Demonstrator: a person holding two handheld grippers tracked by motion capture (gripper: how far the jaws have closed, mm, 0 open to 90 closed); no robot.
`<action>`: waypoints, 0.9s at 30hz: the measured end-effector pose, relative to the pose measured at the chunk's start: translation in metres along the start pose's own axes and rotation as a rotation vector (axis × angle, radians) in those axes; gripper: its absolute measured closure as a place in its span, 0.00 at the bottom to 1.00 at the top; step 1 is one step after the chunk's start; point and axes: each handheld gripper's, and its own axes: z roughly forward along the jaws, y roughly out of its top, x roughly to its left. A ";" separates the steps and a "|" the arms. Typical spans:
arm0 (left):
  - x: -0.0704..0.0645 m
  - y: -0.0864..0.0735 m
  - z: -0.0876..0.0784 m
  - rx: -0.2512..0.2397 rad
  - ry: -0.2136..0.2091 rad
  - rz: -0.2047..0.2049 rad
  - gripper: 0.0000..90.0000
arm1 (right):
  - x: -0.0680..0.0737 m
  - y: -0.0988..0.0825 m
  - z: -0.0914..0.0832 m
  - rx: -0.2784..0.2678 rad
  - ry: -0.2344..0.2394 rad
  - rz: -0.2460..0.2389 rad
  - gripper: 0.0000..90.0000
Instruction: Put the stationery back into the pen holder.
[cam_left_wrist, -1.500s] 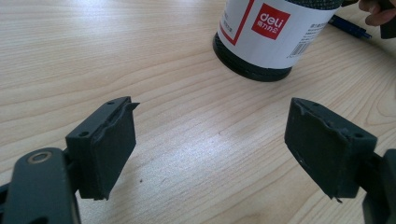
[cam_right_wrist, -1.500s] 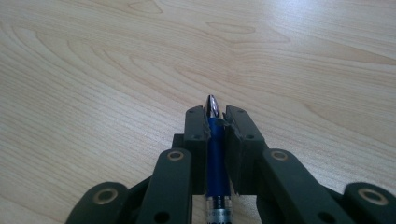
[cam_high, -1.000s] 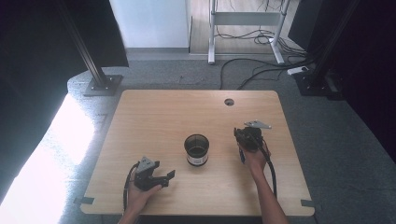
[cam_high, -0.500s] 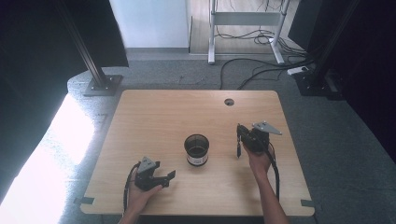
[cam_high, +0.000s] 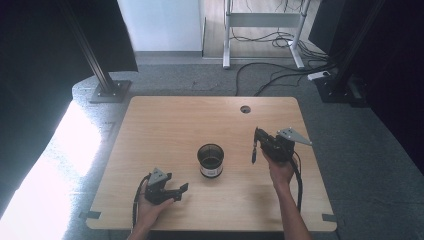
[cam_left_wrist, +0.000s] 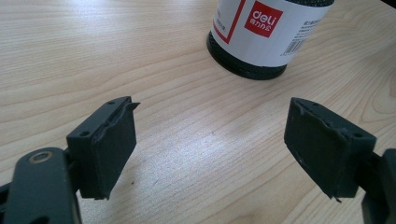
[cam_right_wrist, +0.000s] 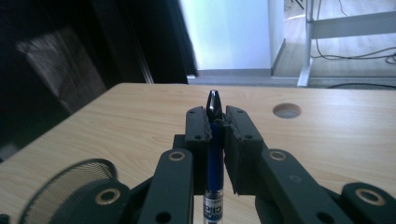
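Room: grey floor (cam_high: 190, 80) all round, loose cables (cam_high: 280, 75) trailing at the back, dark stands either side, and a bright patch of light on the left.
Tabletop: pale wood (cam_high: 165, 125), almost bare, with a round cable hole (cam_high: 245, 109) near the far edge.
Pen pot: the black mesh pen pot (cam_high: 210, 160) stands upright in the middle of the tabletop, between the two hands. It looks empty from above.
Right tongs: here's the action! The right tongs (cam_high: 257, 137) hang above the tabletop to the right of the pot, clamped together on the pen. The right gripper view shows the pads squeezing its barrel.
Left tongs: the left tongs (cam_high: 181, 189) sit low at the near edge, wide apart with nothing between them. In the left gripper view they face the base of the pot, which stands a little way off.
Pen: the blue pen (cam_right_wrist: 214, 154) is pinched mid-barrel in the right tongs, its dark tip poking out past the pads and the rest running back toward the hand. It is clear of the wood and not yet over the pot.
Step in hand: I'd call it the carry, with the pen picked up and on its way to the pot.
Next move: bring the pen across over the pot's mouth, stand it upright, lower it inside the rim, then let the pads part. The light mesh pot could tip if it is nudged, so the idle left tongs may need to steady it.
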 end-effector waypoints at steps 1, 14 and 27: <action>0.000 0.000 0.000 0.001 0.000 0.000 0.19 | 0.002 0.002 -0.001 -0.007 0.007 0.002 0.88; 0.000 0.000 0.001 0.004 0.001 0.001 0.19 | 0.040 0.034 -0.012 -0.101 0.095 -0.036 0.88; 0.000 -0.001 0.002 0.010 0.002 0.003 0.19 | 0.066 0.051 -0.008 -0.132 0.150 -0.053 0.87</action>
